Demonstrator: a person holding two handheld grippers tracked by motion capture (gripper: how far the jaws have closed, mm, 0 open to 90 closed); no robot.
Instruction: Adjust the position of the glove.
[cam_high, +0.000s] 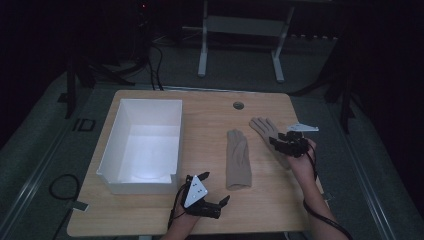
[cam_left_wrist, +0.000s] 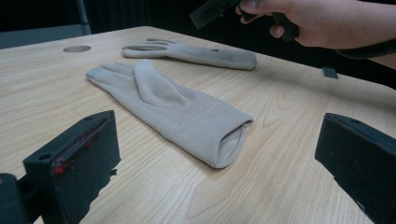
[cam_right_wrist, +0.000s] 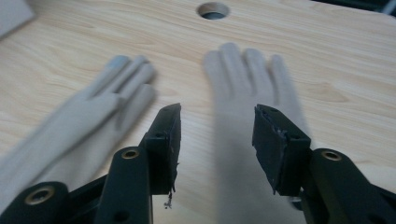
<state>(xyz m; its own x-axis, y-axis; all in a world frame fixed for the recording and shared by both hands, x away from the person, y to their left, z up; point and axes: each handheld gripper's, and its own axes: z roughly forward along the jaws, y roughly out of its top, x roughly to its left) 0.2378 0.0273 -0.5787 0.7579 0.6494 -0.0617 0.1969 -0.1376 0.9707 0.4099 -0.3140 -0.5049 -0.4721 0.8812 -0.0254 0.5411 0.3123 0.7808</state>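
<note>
Beige gloves on the table. Right tool (cam_right_wrist: 217, 140) hovers spread over the far glove (cam_right_wrist: 247, 84), pinching nothing. Left tool (cam_left_wrist: 210, 163) is spread too, near glove (cam_left_wrist: 173, 112) just ahead.

Ahead of the left gripper (cam_high: 212, 202), bare table (cam_high: 280, 200) runs up to the cuff of the near glove (cam_high: 238, 157); the white box (cam_high: 142, 145) walls off the far left. Under the right gripper (cam_high: 287, 142) lies the second glove (cam_high: 265, 132), flat, no barrier. Beyond its jaws only the grommet hole (cam_high: 238, 105) breaks open wood.
</note>
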